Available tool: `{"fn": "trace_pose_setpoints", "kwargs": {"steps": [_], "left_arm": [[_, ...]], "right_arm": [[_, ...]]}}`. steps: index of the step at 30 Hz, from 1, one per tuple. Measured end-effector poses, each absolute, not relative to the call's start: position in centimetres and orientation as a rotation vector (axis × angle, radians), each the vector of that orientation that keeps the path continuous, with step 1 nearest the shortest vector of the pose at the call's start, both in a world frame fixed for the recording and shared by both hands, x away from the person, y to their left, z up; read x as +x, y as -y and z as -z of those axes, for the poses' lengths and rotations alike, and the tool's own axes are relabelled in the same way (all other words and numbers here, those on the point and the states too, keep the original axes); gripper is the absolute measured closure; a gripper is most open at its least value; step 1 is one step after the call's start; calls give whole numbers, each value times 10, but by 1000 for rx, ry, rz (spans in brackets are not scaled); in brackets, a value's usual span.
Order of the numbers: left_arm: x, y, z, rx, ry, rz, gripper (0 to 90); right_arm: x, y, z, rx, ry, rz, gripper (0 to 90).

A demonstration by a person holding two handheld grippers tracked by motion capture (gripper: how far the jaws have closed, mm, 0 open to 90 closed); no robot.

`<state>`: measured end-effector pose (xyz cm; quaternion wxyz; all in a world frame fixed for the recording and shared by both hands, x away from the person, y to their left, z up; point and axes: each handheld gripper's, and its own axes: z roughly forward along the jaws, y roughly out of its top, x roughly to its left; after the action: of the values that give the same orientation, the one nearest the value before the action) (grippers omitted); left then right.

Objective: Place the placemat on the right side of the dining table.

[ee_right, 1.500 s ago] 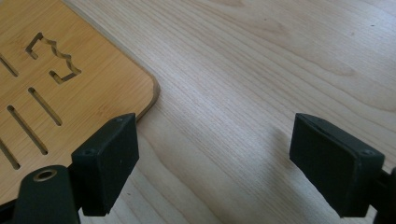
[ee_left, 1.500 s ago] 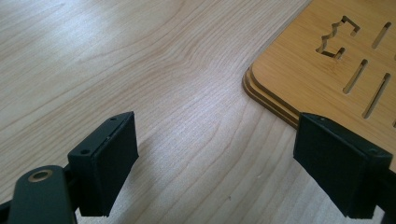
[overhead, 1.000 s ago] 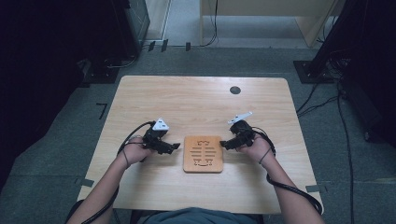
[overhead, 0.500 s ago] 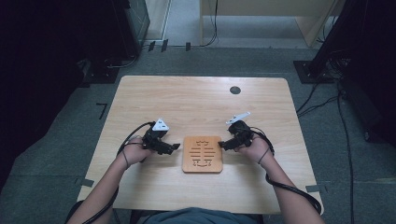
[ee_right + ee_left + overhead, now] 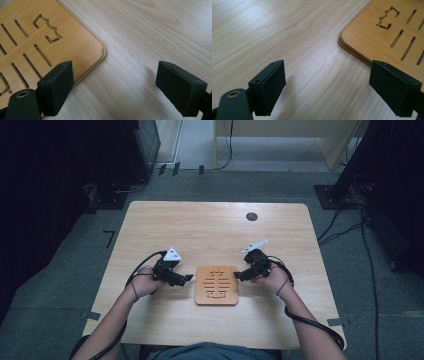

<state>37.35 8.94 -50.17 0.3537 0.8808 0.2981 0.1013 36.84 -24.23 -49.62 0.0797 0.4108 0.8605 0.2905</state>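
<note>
item: slotted wooden trivet (image 5: 216,285), flat at the near middle of the table (image 5: 210,227). we held the left gripper (image 5: 186,278) and right gripper (image 5: 239,276) open, empty, flanking it. step: approach; next, we judged, pinching an edge.

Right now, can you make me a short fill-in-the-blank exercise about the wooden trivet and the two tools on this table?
1. The slotted wooden trivet lies flat on the ____.
2. The left tool and the right tool flank the trivet, and the jaws of both stand ____.
3. The small dark round disc sits near the table's ____ edge.

Missing words: table; open; far
</note>
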Motion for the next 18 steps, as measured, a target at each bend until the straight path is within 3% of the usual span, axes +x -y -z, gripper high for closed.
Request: {"fn": "trace_pose_setpoints", "kwargs": {"steps": [18], "left_arm": [[370, -86, 501, 2280, -751, -253, 130]], "right_arm": [[368, 232, 499, 1202, -2603, -878, 148]]}}
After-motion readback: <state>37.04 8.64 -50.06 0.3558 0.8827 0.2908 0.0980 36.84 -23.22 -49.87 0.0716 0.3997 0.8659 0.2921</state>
